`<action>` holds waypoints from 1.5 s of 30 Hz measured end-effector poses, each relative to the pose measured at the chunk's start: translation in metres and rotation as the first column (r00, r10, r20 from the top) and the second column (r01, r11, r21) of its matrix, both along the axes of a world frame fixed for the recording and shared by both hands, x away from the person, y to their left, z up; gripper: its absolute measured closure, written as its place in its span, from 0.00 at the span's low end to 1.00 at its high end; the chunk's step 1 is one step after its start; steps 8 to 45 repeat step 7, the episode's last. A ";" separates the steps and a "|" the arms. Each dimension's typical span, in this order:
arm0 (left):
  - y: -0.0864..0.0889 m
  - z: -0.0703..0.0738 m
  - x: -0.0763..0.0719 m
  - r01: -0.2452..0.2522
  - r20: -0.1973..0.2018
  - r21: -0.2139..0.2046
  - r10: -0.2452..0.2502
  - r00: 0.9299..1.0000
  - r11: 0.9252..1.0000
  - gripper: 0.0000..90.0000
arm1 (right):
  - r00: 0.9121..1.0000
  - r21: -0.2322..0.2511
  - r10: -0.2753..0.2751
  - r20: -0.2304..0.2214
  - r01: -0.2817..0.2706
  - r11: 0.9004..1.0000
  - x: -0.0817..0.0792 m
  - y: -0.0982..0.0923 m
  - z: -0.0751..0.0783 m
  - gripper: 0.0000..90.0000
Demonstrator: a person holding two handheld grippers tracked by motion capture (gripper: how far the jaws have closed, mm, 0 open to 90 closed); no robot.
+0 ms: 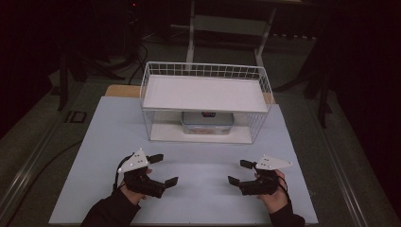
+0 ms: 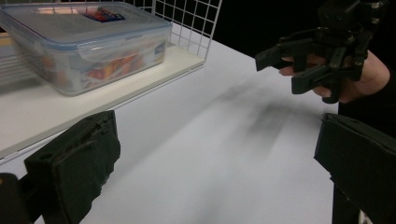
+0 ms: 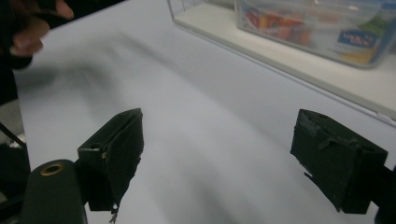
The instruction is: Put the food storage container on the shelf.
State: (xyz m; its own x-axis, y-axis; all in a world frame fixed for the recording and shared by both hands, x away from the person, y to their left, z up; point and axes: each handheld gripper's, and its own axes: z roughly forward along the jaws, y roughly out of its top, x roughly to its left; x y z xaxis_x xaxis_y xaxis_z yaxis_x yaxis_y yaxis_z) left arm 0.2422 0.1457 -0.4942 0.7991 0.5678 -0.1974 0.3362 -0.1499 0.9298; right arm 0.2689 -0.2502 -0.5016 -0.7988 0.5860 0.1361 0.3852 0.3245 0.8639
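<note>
Nearest, the left gripper [image 1: 162,169] and the right gripper [image 1: 238,172] hover low over the pale table [image 1: 94,156], well apart and angled toward each other, each with its jaws spread wide and nothing between them. Beyond them stands a white wire rack [image 1: 205,101], and on its lower shelf [image 1: 163,134] sits a clear lidded food container [image 1: 207,122], upright, with coloured contents showing through its wall.

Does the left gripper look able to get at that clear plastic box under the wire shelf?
Probably yes. The left gripper is open and holds nothing, the plastic box sits on the lower shelf of the wire rack, and the rack's front looks open, with bare table between them.
</note>
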 end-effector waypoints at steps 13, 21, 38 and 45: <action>-0.004 -0.002 0.000 0.010 0.008 0.019 -0.010 1.000 1.000 0.00 | 1.000 0.000 0.003 0.003 -0.003 1.000 0.000 -0.007 -0.004 0.18; -0.004 -0.002 0.000 0.010 0.008 0.019 -0.010 1.000 1.000 0.00 | 1.000 0.000 0.003 0.003 -0.003 1.000 0.000 -0.007 -0.004 0.18; -0.004 -0.002 0.000 0.010 0.008 0.019 -0.010 1.000 1.000 0.00 | 1.000 0.000 0.003 0.003 -0.003 1.000 0.000 -0.007 -0.004 0.18; -0.004 -0.002 0.000 0.010 0.008 0.019 -0.010 1.000 1.000 0.00 | 1.000 0.000 0.003 0.003 -0.003 1.000 0.000 -0.007 -0.004 0.18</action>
